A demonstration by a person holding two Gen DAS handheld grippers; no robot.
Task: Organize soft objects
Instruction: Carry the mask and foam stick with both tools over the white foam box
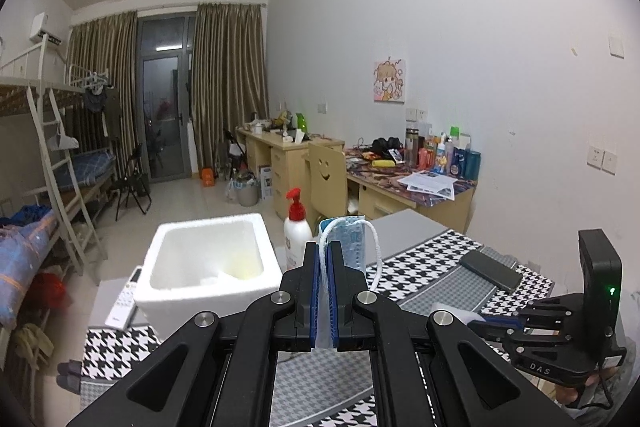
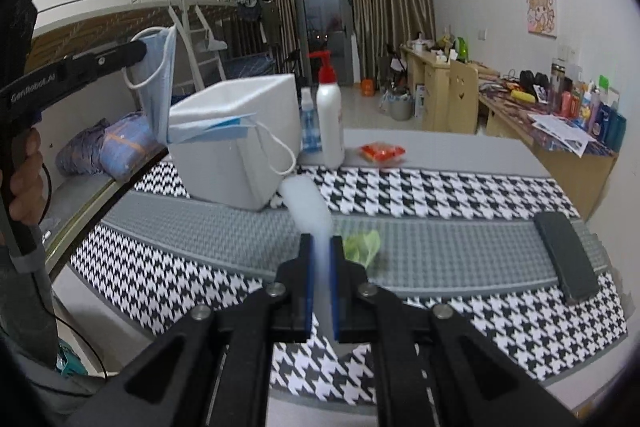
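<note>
Had the left gripper [image 1: 322,251] at the far left, fingers pressed together on a blue face mask [image 1: 352,239], pinching its edge so that the pleated body and white ear loops hung free in the air. Found the mask close beside the white foam box [image 1: 180,311], above the box's rim in the right wrist view, not yet inside. Noted the box standing open-topped on the houndstooth mat [image 2: 440,195], with a red-capped pump bottle [image 2: 330,115] just behind it. Had the right gripper [image 2: 321,247] further right, fingers nipped tight on a white soft piece [image 2: 304,203], blurred, perhaps tissue or wadding; could not tell which. Saw a green scrap [image 2: 364,245] lying on the mat just beside those fingers, and a dark phone [image 2: 568,259] well apart at the right edge. Judged the step as carrying both soft things to the box. Judged the next move as needing each piece brought over the open top, then the fingers spread to drop it, loops clear of the rim.
</note>
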